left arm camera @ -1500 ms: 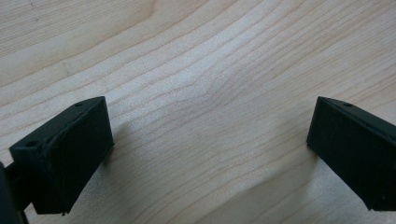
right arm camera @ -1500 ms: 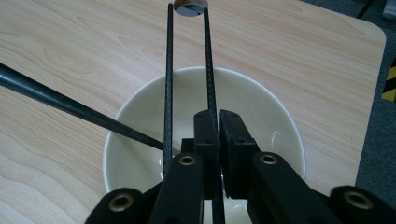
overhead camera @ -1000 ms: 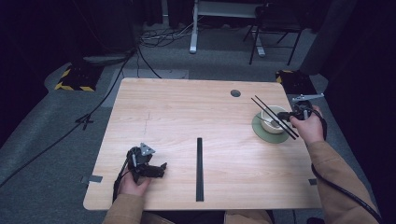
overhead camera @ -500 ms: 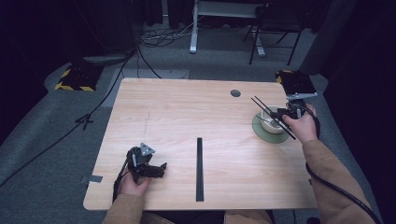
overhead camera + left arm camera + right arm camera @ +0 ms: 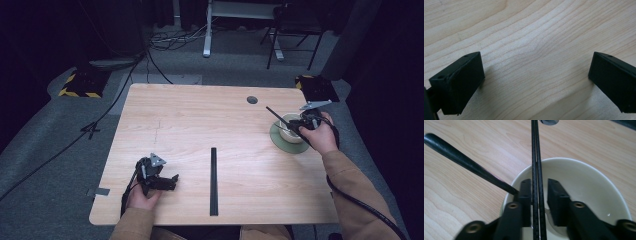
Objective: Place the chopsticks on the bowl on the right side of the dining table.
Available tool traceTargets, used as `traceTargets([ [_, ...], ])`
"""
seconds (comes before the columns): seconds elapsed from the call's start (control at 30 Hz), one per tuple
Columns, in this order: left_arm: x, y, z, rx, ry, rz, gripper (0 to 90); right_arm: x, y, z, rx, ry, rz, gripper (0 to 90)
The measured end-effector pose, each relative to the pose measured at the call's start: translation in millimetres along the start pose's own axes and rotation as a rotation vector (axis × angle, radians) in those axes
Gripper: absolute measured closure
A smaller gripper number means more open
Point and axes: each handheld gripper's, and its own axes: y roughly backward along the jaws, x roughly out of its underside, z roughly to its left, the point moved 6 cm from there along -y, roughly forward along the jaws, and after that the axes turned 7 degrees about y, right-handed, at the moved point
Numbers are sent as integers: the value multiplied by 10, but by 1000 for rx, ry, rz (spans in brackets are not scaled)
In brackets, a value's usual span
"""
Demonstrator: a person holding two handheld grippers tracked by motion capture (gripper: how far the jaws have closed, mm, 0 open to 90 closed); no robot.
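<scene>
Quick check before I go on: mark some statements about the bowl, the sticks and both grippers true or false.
1. Thin black sticks run between the right gripper jaws. True; the jaws have just been closing, with a gap beside one.
2. The left gripper grips the long black strip. False: its jaws are open over bare wooden table.
3. The cream round bowl sits on a green plate. True.
4. The bowl is at the table's left edge. False: right side.

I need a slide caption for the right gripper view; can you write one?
Right gripper over a cream bowl, a pair of black chopsticks between its jaws, a dark handle leaning on the rim.
</scene>
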Motion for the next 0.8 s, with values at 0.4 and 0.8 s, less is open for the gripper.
traceTargets([
  [0.4, 1, -1, -2, 2, 1, 1, 5, 86, 314, 85, 37, -12, -47, 549],
  [0.8, 1, -1, -2, 2, 1, 1, 5, 321, 322, -44, 98, -20, 15, 522],
])
